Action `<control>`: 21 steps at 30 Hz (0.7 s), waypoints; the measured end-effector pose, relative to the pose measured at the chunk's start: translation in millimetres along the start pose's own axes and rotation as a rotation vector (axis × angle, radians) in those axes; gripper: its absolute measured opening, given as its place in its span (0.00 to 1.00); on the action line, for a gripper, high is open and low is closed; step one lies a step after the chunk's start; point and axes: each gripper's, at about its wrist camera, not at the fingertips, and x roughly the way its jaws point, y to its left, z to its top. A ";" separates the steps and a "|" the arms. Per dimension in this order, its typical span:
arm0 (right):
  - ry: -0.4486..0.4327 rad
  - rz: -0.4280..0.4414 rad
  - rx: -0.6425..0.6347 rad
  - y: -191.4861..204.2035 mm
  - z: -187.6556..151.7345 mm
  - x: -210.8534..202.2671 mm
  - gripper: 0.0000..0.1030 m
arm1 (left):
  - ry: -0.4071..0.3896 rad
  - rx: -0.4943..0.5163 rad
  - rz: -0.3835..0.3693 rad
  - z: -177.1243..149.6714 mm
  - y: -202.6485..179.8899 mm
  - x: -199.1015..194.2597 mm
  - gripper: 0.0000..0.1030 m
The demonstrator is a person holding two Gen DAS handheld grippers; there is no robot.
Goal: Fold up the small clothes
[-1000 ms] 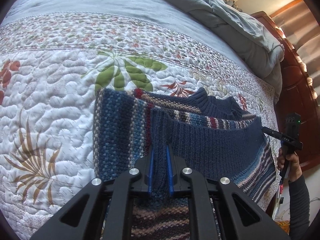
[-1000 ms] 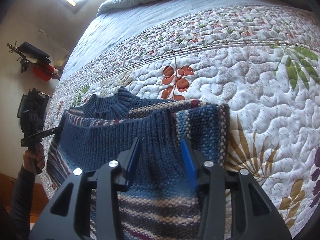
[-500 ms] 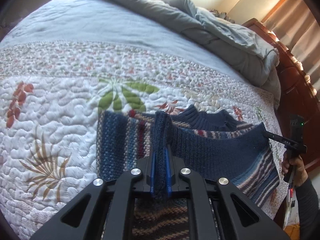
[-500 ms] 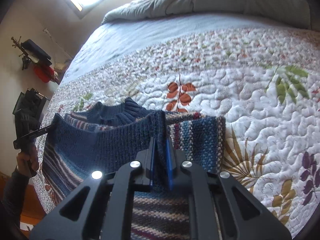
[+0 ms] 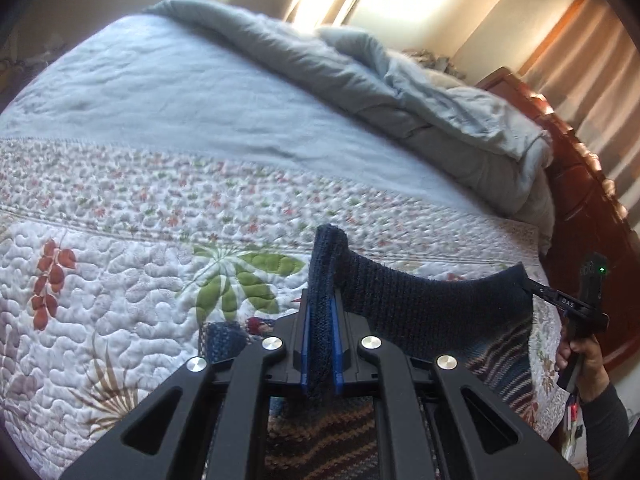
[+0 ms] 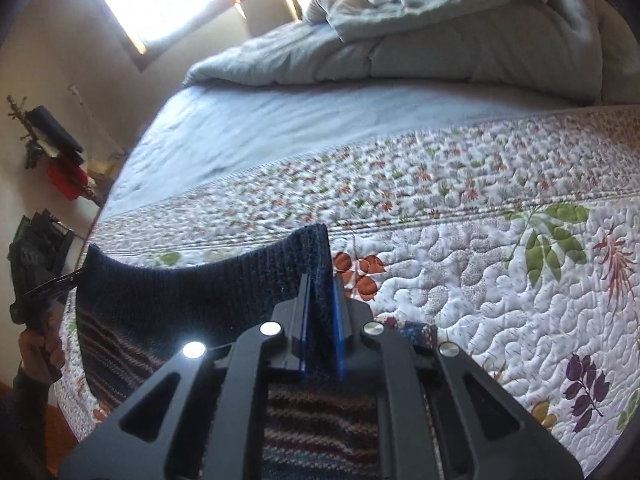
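A knitted sweater with a navy ribbed hem (image 5: pixel 420 304) and striped body lies on the quilted bed. My left gripper (image 5: pixel 320 296) is shut on one corner of the hem, which stands up between its blue pads. My right gripper (image 6: pixel 320 292) is shut on the other hem corner. The hem (image 6: pixel 192 292) hangs taut and lifted between the two. In the left wrist view the right gripper (image 5: pixel 529 286) shows at the far end of the hem, held by a hand (image 5: pixel 584 356). The right wrist view shows the left gripper (image 6: pixel 78 272) at the left. The raised hem hides the collar.
The floral quilt (image 5: pixel 120 280) spreads out beyond the sweater, with a plain blue sheet (image 5: pixel 180 112) farther back. A rumpled grey duvet (image 5: pixel 420 92) is heaped at the head. A wooden headboard (image 5: pixel 580 200) borders the bed. A wall rack with dark and red items (image 6: pixel 56 152) hangs beside it.
My right gripper closed from open onto the hem. Both grippers then rose and tilted up, lifting the hem off the sweater's body; the collar has dropped out of sight.
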 end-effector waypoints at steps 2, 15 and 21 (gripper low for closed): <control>0.044 -0.035 0.009 -1.5 -0.8 26.7 0.09 | 0.065 -0.024 0.046 -1.1 11.5 31.5 0.08; 0.053 -0.080 0.035 -12.3 3.3 56.3 0.08 | 0.106 -0.088 0.090 2.6 30.3 66.3 0.08; 0.062 -0.091 0.044 -13.8 7.0 69.6 0.08 | 0.126 -0.098 0.106 2.6 39.2 84.2 0.08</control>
